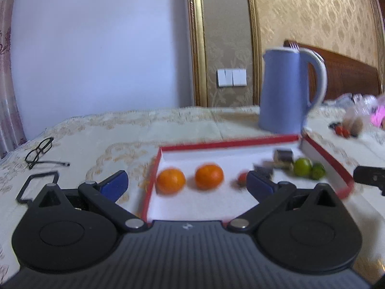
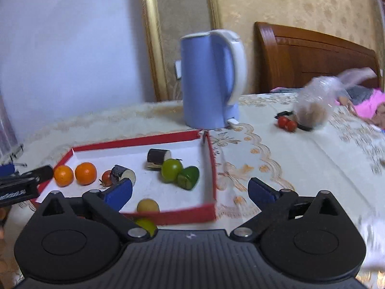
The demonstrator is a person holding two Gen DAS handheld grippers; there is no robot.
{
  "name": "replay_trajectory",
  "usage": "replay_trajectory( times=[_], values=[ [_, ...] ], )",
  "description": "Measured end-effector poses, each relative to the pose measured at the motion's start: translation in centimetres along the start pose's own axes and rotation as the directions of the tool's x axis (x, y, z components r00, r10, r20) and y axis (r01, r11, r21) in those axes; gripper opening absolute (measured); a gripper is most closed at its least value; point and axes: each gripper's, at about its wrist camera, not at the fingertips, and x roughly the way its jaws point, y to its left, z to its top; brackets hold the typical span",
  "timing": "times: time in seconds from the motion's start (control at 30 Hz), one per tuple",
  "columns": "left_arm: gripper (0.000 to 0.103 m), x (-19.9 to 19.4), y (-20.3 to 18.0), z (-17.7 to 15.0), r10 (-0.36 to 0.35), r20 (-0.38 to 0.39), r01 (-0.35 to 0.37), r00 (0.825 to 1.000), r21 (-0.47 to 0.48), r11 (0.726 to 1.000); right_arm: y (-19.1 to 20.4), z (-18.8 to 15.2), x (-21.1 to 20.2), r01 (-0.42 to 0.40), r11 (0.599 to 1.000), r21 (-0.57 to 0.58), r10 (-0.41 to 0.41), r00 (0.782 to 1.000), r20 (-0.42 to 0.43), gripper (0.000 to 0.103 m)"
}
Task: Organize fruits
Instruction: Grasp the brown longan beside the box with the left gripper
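Observation:
A red-rimmed white tray (image 2: 134, 141) holds two oranges (image 2: 63, 175) (image 2: 85, 173), a cherry tomato (image 2: 106, 177), two dark cylinder pieces (image 2: 158, 157), a green round fruit (image 2: 171, 169), a cut green piece (image 2: 189, 178) and a tan ball (image 2: 148, 206). A yellow-green fruit (image 2: 145, 225) lies just outside the near rim. My right gripper (image 2: 190, 191) is open and empty over the tray's near right corner. My left gripper (image 1: 186, 185) is open and empty at the tray's (image 1: 228, 144) left end, facing the oranges (image 1: 170, 180) (image 1: 208, 177).
A blue kettle (image 2: 211, 79) stands behind the tray. Two cherry tomatoes (image 2: 287, 122) and a clear bag with a brown thing (image 2: 312, 106) lie at the right. Glasses (image 1: 39, 151) and a black frame (image 1: 36, 185) lie left. A wooden chair back (image 2: 312, 55) rises beyond.

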Motion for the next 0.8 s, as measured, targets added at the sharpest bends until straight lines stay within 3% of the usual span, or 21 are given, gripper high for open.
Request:
replay_trajectory(
  times=[0.23,0.33,0.43,0.57,0.8],
  values=[
    [0.103,-2.4,-4.6,-2.5,-0.112,-0.076,0.119,0.991,0.093,0.988,0.8,-3.2,-1.5,0.146,0.981,-0.129,-0.144,0.989,0.022,0.103],
    [0.103,-1.8,-6.4,-3.5,-0.08,-0.1,0.092,0.992,0.126,0.988,0.2,-3.3,-1.9,0.137,0.983,-0.119,-0.134,0.99,0.031,0.103],
    [0.101,-1.0,-7.2,-3.8,-0.09,-0.128,0.105,0.988,0.112,0.988,-0.3,-3.4,-2.7,0.113,0.988,-0.108,-0.106,0.992,0.063,0.103],
    [0.094,-0.1,-8.0,-3.7,-0.066,-0.139,0.08,0.988,0.096,0.992,-0.6,-3.6,-3.1,0.158,0.98,-0.119,-0.147,0.984,0.099,0.103],
    [0.078,1.7,-8.3,-3.6,-0.075,-0.192,0.083,0.978,0.032,0.996,-0.8,-4.3,-3.1,0.139,0.983,-0.123,-0.128,0.987,0.093,0.103]
  ],
)
